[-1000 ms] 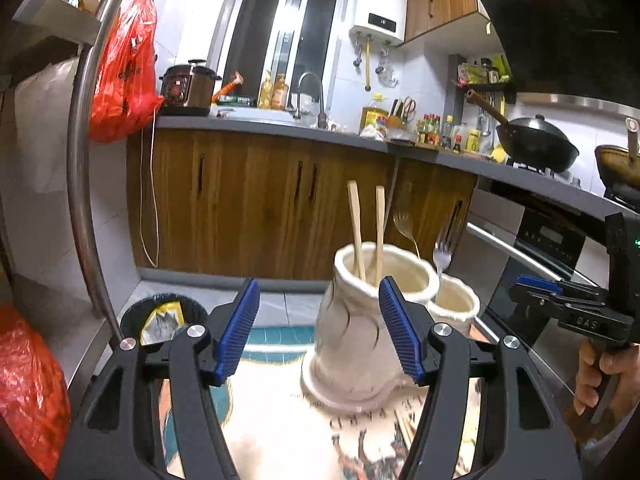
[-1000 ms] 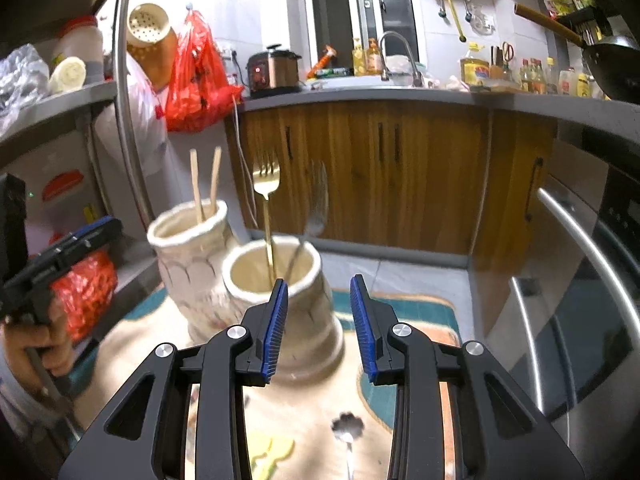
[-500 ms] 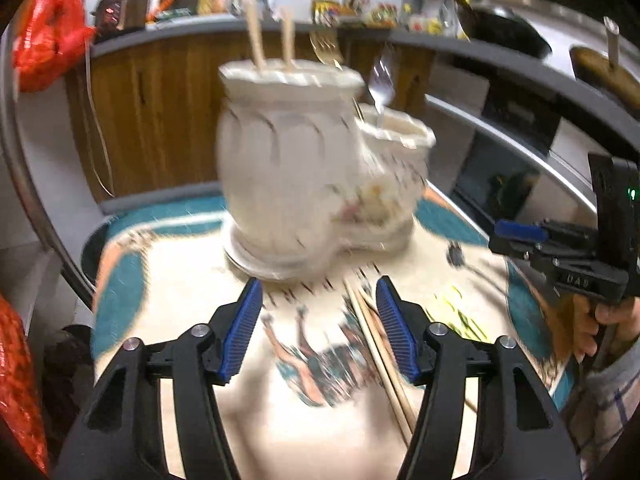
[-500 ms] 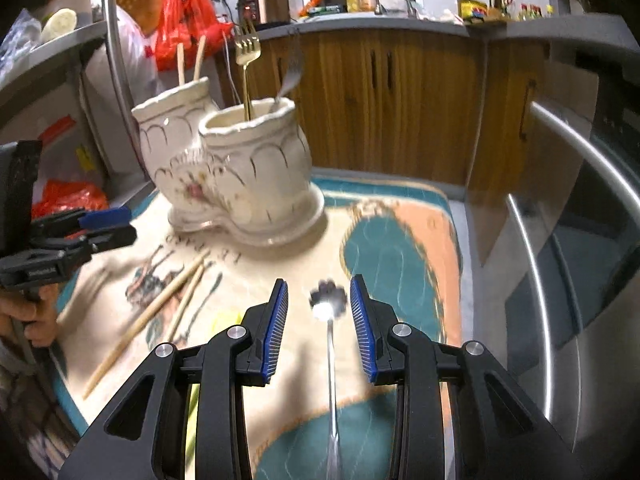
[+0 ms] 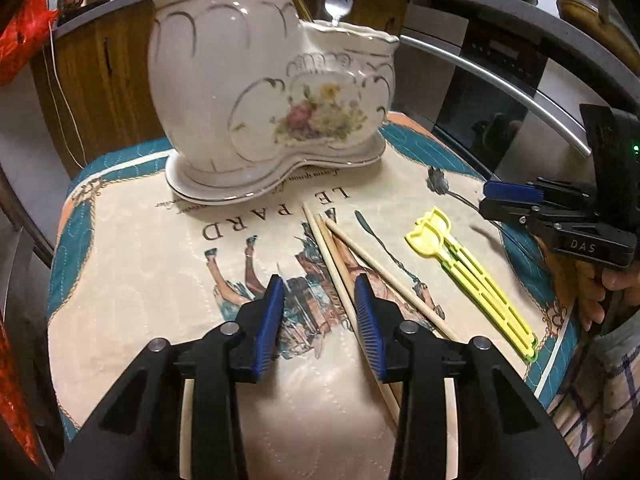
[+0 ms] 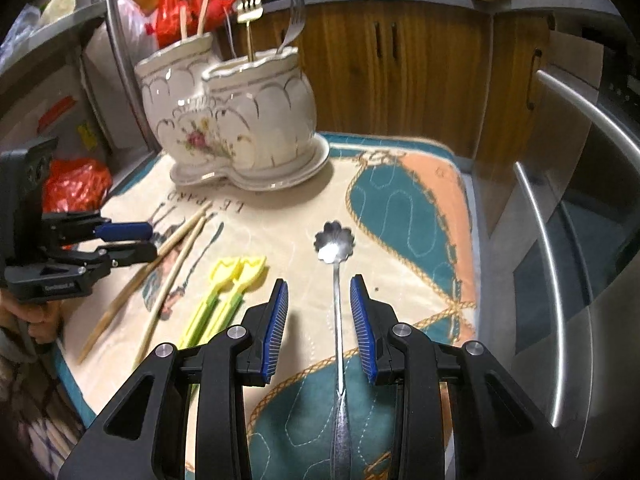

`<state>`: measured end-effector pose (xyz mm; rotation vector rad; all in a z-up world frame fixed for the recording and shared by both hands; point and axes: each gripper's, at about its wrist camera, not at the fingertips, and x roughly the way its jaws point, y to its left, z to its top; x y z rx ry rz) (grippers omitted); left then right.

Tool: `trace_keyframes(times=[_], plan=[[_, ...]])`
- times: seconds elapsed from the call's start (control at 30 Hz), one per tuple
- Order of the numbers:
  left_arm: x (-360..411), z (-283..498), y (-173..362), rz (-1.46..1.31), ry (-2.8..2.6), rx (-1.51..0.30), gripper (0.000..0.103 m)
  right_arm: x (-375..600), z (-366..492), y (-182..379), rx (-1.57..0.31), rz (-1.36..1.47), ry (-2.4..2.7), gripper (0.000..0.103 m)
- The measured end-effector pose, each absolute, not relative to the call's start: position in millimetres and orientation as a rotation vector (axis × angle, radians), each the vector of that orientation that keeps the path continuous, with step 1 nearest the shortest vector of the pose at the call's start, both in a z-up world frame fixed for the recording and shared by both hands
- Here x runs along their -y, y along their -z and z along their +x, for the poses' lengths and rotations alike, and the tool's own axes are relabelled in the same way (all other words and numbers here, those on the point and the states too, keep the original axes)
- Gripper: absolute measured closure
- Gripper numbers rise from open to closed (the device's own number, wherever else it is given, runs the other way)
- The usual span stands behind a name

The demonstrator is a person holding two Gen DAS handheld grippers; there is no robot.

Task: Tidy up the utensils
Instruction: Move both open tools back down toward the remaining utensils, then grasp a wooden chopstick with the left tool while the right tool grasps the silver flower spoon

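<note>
A white ceramic double utensil holder point(image 5: 256, 92) point(image 6: 236, 120) stands at the back of the printed mat; it holds two chopsticks point(image 6: 192, 20) and two forks point(image 6: 250, 20). Wooden chopsticks point(image 5: 340, 256) point(image 6: 160, 256), yellow plastic utensils point(image 5: 468, 264) point(image 6: 228, 292) and a dark knife point(image 5: 384, 244) lie on the mat. A silver flower-bowl spoon point(image 6: 336, 280) lies on it too. My left gripper point(image 5: 320, 320) is open, low over the mat, its right finger by the chopsticks. My right gripper point(image 6: 319, 324) is open, straddling the spoon handle.
The mat point(image 5: 140, 280) covers a small table with its edges close on all sides. An oven with a steel handle point(image 6: 560, 280) stands to the right. Wooden cabinets point(image 6: 400, 72) are behind. Red bags point(image 6: 76, 184) lie at the left.
Both grippers tilted down from the holder's top towards the mat and moved closer to it. The left gripper's jaws narrowed. The right gripper came down around the spoon handle.
</note>
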<state>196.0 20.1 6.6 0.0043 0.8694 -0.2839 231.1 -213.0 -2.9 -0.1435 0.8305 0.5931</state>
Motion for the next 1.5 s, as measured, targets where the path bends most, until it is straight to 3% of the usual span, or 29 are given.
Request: trace_keyframes(times=[0.57,0.73,1.2,1.3,1.37,1.43,1.5], plan=[[-17,202,-6,0.06,0.285,-0.921,0.073,209,239,13,-0.888,-0.166,-0.567,0.076],[3,209,-8,0.167,0.269,-0.992,0.073,199,242,11,-0.916,-0.245,-0.563,0.078],[22,248,-18,0.259,0.308,-1.335,0.073,174,281,0,-1.241,-0.416,-0.627,0.08],[26,252,-20,0.259,0.289,-1.329,0.079,177,279,2,-1.224,-0.397,-0.604,0.087],[25,250,-21,0.244,0.282,-1.307,0.086,183,277,1,-1.209,-0.369,-0.602,0.098],[23,247,-22,0.216,0.276,-1.277,0.094,188,273,2,-1.189,-0.328,-0.604,0.099],[16,240,-22,0.181,0.274,-1.254,0.096,193,273,1,-1.176,-0.293,-0.606,0.099]])
